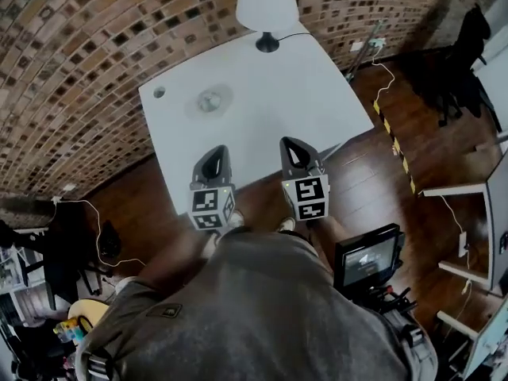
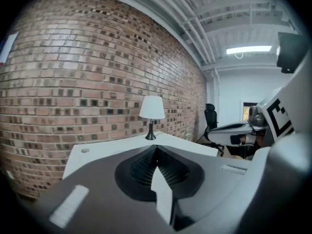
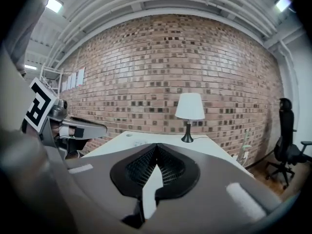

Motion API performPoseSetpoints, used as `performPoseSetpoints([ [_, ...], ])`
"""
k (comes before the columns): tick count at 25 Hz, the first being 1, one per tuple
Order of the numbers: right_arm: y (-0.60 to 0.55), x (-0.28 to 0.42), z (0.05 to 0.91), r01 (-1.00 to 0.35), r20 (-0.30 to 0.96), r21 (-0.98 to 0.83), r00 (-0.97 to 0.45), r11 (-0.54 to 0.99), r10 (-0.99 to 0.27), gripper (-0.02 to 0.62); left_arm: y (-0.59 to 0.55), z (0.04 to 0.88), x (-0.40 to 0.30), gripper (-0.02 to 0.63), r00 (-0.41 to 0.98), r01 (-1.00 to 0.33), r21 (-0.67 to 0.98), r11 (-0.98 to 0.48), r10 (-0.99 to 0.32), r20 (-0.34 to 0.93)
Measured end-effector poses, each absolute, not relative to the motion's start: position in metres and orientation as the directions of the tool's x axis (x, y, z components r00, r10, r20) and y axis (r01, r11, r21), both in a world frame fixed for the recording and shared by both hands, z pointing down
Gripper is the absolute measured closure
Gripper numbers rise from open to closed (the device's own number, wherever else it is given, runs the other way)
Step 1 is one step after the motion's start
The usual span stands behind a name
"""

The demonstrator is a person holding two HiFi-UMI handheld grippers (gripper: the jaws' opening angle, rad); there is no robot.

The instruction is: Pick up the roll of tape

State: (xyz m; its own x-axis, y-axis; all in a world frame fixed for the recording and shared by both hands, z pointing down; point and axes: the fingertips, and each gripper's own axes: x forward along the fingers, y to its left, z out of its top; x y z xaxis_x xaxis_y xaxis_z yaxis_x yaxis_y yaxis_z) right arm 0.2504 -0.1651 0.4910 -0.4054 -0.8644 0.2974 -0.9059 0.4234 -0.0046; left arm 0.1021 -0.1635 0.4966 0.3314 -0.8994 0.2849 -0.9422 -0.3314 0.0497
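Observation:
The roll of tape [image 1: 210, 100], clear and pale, lies flat on the white table [image 1: 262, 109] towards its far left part. Both grippers hover over the table's near edge, short of the roll and pointing at the table. My left gripper [image 1: 217, 151] is shut with nothing in it, and its jaws meet in a line in the left gripper view [image 2: 156, 148]. My right gripper [image 1: 290, 143] is shut and empty too [image 3: 157, 146]. In the right gripper view the roll [image 3: 139, 143] is only a faint mark on the tabletop.
A white-shaded lamp [image 1: 266, 6] stands at the table's far edge, and a small grey disc [image 1: 159, 92] lies near the far left corner. A brick wall runs behind. A black office chair [image 1: 468, 54], floor cables and a small monitor [image 1: 369, 260] are to the right.

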Motion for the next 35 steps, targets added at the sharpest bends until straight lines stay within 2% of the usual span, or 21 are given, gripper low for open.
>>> performPoseSetpoints([
  [6, -0.175, 0.198, 0.496, -0.827, 0.301, -0.003, -0.537, 0.562, -0.788, 0.581, -0.152, 0.499, 0.050, 0.604, 0.183, -0.983, 0.046, -0.177, -0.940, 0.288],
  [12, -0.186, 0.155, 0.498, -0.785, 0.324, 0.019, -0.581, 0.619, -0.747, 0.581, -0.153, 0.502, 0.013, 0.604, 0.128, -0.991, 0.067, -0.113, -0.950, 0.286],
  [26, -0.213, 0.111, 0.517, -0.804, 0.378, 0.074, -0.525, 0.590, -0.763, 0.581, -0.182, 0.522, -0.026, 0.604, 0.184, -0.981, 0.109, -0.159, -0.940, 0.286],
  [35, -0.263, 0.101, 0.538, -0.782, 0.419, 0.062, -0.543, 0.620, -0.727, 0.581, -0.229, 0.543, -0.036, 0.604, 0.147, -0.988, 0.102, -0.119, -0.929, 0.340],
])
